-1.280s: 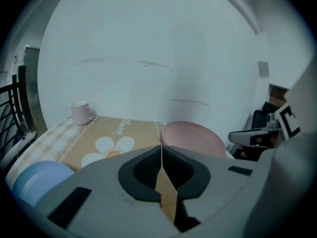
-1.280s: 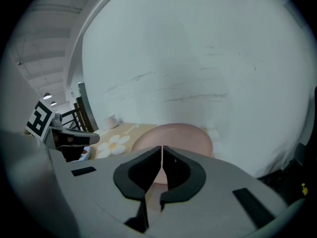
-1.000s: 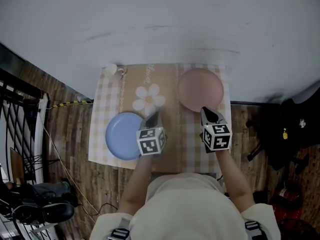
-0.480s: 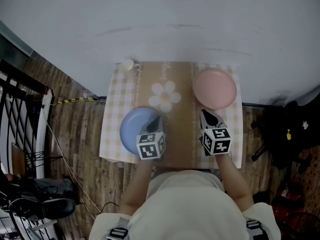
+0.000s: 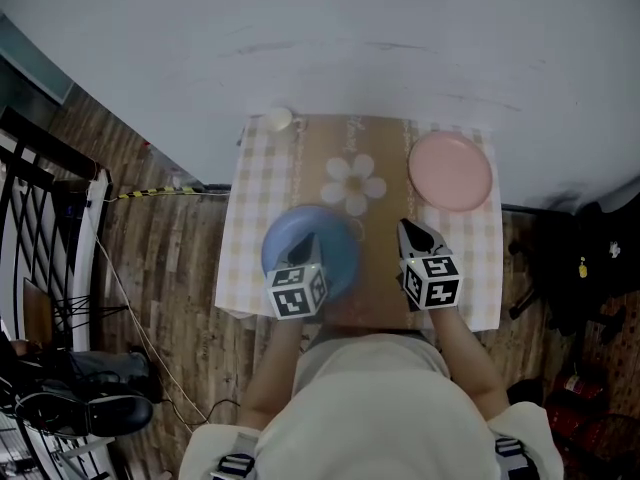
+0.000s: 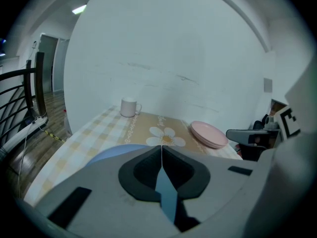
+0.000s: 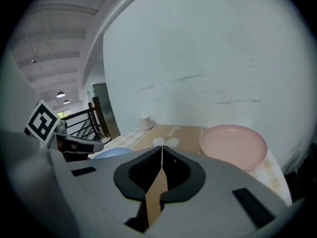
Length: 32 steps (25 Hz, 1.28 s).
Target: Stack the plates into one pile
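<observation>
Head view: my left tool point(image 5: 309, 238), jaws together and empty, over the blue plate point(image 5: 341, 254) mid-frame; my right tool point(image 5: 406, 226), closed too, below the pink plate point(image 5: 450, 171), upper right on the table point(image 5: 246, 218).

We see a checked tablecloth point(image 5: 245, 223) that looks like soft matt cloth; on it a blue plate point(image 5: 338, 253) and a pink plate point(image 5: 450, 171), both smooth with a dull sheen. The mug point(image 5: 278, 119) at the tablecloth's far corner looks like glazed white ceramic. Beside the tablecloth the floor point(image 5: 160, 258) is grained wood, behind it the wall point(image 5: 330, 28) matt and scuffed
</observation>
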Each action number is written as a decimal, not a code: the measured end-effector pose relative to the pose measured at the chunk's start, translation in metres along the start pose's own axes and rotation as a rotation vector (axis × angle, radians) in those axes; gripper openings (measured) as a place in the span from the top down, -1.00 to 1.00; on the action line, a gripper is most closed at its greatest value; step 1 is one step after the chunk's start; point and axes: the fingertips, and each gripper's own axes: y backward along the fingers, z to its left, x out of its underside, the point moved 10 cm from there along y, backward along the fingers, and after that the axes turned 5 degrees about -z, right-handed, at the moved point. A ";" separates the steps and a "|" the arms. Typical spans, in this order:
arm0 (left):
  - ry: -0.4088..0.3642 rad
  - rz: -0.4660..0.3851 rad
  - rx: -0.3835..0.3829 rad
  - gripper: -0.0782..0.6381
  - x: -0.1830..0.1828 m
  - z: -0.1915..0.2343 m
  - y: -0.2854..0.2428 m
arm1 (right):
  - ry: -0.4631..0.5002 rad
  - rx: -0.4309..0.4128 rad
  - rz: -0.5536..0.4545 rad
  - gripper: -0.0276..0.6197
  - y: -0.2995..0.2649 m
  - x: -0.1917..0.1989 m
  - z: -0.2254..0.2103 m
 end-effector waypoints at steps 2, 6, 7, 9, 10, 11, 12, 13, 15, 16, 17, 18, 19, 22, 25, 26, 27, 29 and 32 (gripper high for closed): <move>0.003 0.001 -0.007 0.76 0.001 0.011 0.005 | 0.003 -0.003 0.006 0.90 -0.004 0.002 0.010; 0.009 0.004 -0.020 0.76 0.004 0.033 0.015 | 0.008 -0.010 0.016 0.90 -0.011 0.007 0.030; 0.010 0.005 -0.024 0.76 0.005 0.039 0.017 | 0.010 -0.012 0.019 0.90 -0.013 0.008 0.034; 0.014 0.009 -0.033 0.76 0.006 0.050 0.022 | 0.013 -0.014 0.026 0.90 -0.015 0.011 0.043; 0.015 0.012 -0.037 0.76 0.007 0.056 0.024 | 0.013 -0.014 0.030 0.90 -0.017 0.012 0.047; 0.016 0.016 -0.041 0.76 0.009 0.061 0.026 | 0.013 -0.014 0.035 0.90 -0.018 0.014 0.051; 0.016 0.019 -0.044 0.76 0.010 0.066 0.028 | 0.012 -0.014 0.038 0.90 -0.019 0.016 0.055; 0.016 0.021 -0.048 0.76 0.012 0.071 0.029 | 0.012 -0.014 0.042 0.90 -0.020 0.018 0.058; 0.019 0.028 -0.055 0.76 0.014 0.081 0.032 | 0.013 -0.013 0.049 0.90 -0.023 0.022 0.066; 0.020 0.033 -0.057 0.76 0.016 0.085 0.033 | 0.015 -0.013 0.053 0.90 -0.024 0.024 0.069; 0.021 0.038 -0.059 0.76 0.017 0.089 0.035 | 0.017 -0.012 0.058 0.90 -0.025 0.026 0.072; 0.020 0.043 -0.059 0.76 0.019 0.093 0.036 | 0.019 -0.011 0.063 0.90 -0.026 0.028 0.075; 0.018 0.048 -0.059 0.76 0.021 0.097 0.038 | 0.019 -0.009 0.069 0.90 -0.026 0.031 0.078; 0.017 0.061 -0.066 0.76 0.026 0.109 0.040 | 0.013 -0.004 0.086 0.90 -0.028 0.038 0.086; 0.026 0.072 -0.088 0.76 0.031 0.120 0.042 | 0.002 0.002 0.105 0.90 -0.029 0.045 0.092; 0.028 0.074 -0.094 0.76 0.032 0.123 0.042 | -0.001 0.006 0.112 0.90 -0.029 0.048 0.093; 0.028 0.078 -0.098 0.76 0.034 0.126 0.041 | -0.004 0.011 0.119 0.90 -0.029 0.051 0.095; 0.026 0.087 -0.100 0.76 0.036 0.131 0.042 | -0.011 0.022 0.131 0.90 -0.030 0.057 0.097; 0.020 0.101 -0.099 0.76 0.040 0.136 0.042 | -0.021 0.040 0.147 0.90 -0.030 0.065 0.099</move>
